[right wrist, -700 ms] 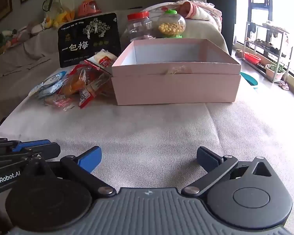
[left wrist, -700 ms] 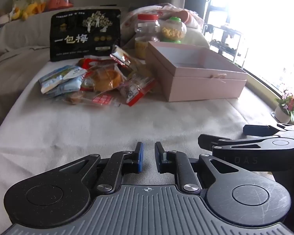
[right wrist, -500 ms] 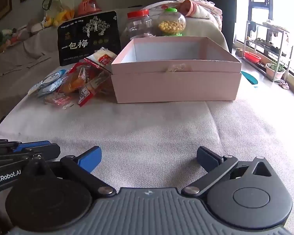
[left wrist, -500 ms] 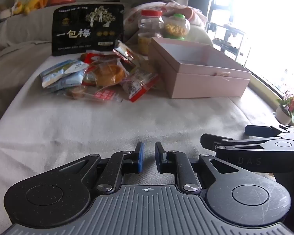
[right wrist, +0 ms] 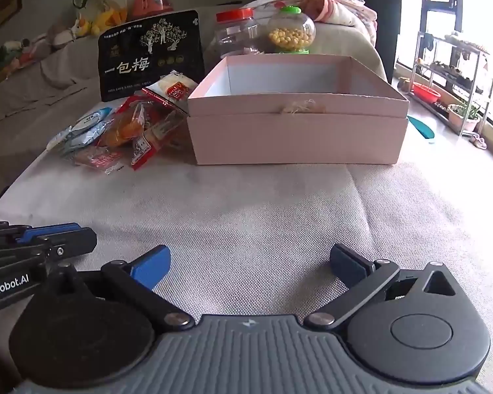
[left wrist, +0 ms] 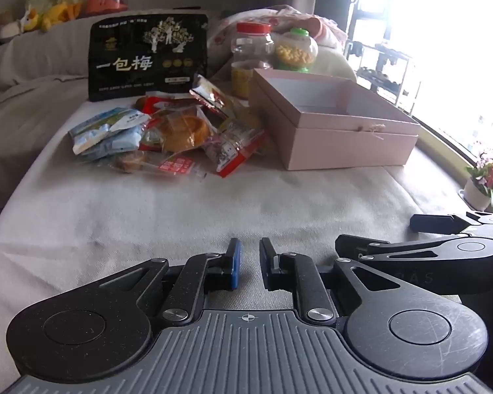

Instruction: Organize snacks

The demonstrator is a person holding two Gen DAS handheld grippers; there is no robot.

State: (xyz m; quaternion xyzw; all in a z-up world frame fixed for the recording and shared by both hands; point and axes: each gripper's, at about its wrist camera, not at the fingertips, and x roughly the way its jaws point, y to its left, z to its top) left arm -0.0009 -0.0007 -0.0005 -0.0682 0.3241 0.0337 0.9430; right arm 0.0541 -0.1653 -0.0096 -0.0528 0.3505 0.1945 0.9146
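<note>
The left gripper (left wrist: 249, 256) was seen nearly closed, only a narrow gap left between its blue pads and nothing held, while the right gripper (right wrist: 249, 262) was spread wide and empty. The snack packets (left wrist: 167, 138) were heaped on the cloth-covered table (left wrist: 180, 216), just left of the open pink box (right wrist: 295, 121).

I see a pale pink box (right wrist: 299, 138) on the off-white woven surface (right wrist: 246, 210), beside red, orange and light-blue snack packets (left wrist: 167, 138). Behind stands a black bag (left wrist: 148, 57) with white lettering, and my tongs carry blue pads (right wrist: 151, 266).
</note>
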